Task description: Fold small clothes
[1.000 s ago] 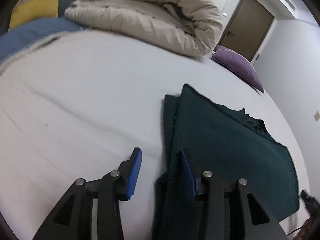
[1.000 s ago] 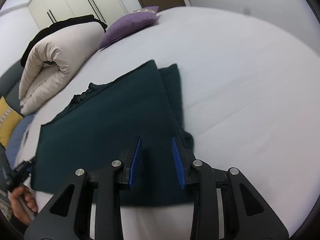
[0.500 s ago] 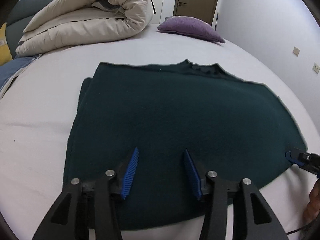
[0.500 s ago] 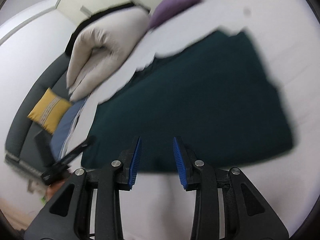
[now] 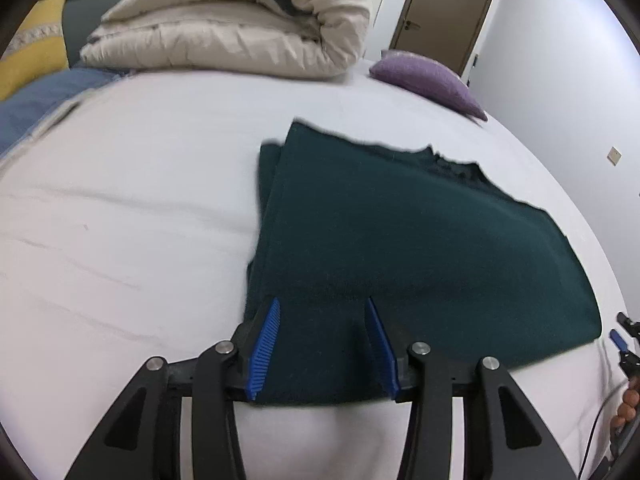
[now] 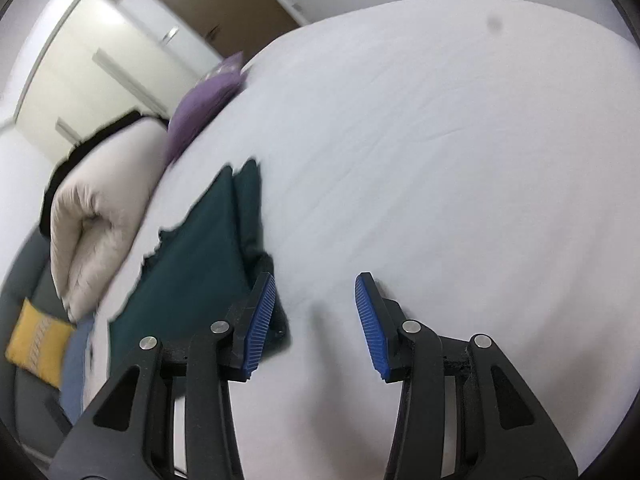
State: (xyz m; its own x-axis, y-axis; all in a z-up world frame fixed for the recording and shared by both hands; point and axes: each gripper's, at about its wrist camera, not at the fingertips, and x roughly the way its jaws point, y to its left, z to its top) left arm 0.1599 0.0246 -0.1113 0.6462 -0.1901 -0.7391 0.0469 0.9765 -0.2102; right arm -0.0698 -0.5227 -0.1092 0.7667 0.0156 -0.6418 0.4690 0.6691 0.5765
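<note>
A dark green garment lies folded flat on the white bed sheet; it also shows in the right wrist view. My left gripper is open, just above the garment's near left corner, its blue pads astride the near edge. My right gripper is open and empty over bare sheet, its left pad beside the garment's near right corner. The right gripper's tip peeks in at the right edge of the left wrist view.
A rolled beige duvet lies at the head of the bed, a purple pillow beside it. A yellow cushion and blue cloth sit at the far left. Bare white sheet spreads right of the garment.
Both grippers have swung about over the garment. The left one now sits at its near left corner. The right one has moved off the cloth to the right and opened wider.
</note>
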